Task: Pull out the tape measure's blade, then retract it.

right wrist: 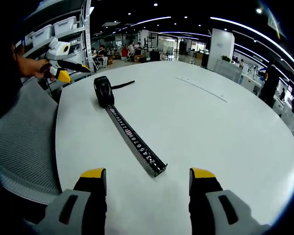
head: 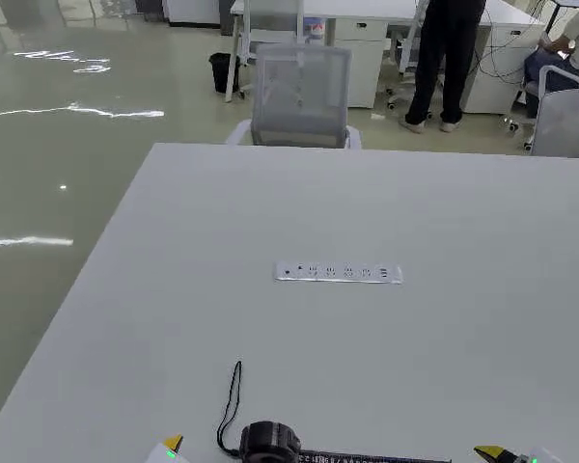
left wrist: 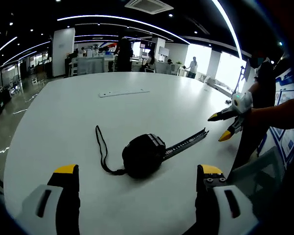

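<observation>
Now left gripper (left wrist: 138, 169), right gripper (right wrist: 147, 172) splayed, empty; rounded black tape measure (right wrist: 103, 91), blade (right wrist: 134, 139) out

I see the tape measure (left wrist: 143, 155) close to my edge of the white table (head: 367, 193). It has a rounded black case. Its blade (right wrist: 134, 141) is out and lies flat on the tabletop in a straight line, dark with pale numerals, with a small hook (right wrist: 159, 169) at the free end. A thin black wrist strap (left wrist: 102, 149) trails from the case's other side in a slack loop.
</observation>
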{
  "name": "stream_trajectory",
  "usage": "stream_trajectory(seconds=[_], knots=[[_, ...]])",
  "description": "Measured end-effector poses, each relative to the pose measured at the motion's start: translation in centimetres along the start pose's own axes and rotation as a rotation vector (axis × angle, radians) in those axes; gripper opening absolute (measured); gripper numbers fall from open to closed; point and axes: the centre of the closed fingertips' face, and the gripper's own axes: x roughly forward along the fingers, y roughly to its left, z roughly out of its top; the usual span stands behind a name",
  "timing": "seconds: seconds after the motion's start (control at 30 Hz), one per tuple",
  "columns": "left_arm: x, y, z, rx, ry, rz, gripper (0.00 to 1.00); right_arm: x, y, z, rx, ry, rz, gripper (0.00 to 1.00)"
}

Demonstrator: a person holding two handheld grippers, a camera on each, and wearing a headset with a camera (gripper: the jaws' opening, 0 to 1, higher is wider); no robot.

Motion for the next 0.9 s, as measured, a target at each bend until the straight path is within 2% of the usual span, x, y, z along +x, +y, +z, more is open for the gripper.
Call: stream_trajectory(seconds=[0.13,0.2,0.27,0.43,0.7,0.9], knots=[[0.7,-0.4,0.4,-0.009,-0.008,0.013,0.99,0.4,-0.4,0.3,-0.008,0.007,0.011,0.67],[1.1,-0.6,0.6,-0.025,-0.012,0.014,0.99,0.6,-0.6,0.5,-0.016,0.014,0.022,0.64],[1.5,-0.6,0.7,-0.067,-0.009,0.021,0.99,0.9,-0.8,0.5,-0.028,0.021,0.032,0.62],[2.5,-0.5,1.3,-0.089,-0.015,0.043,0.99,1.5,-1.0,0.5,-0.060,0.045,0.042,0.57],[3.6,-1.4,1.3,-0.068,-0.014,0.050,0.99,2.2,-0.9,0.4,-0.078,0.066,0.071,0.52],[4.5,-1.5,1.6,-0.042,-0.027,0.089,0.95,2.4,-1.2,-0.1,-0.074,0.085,0.081,0.46]])
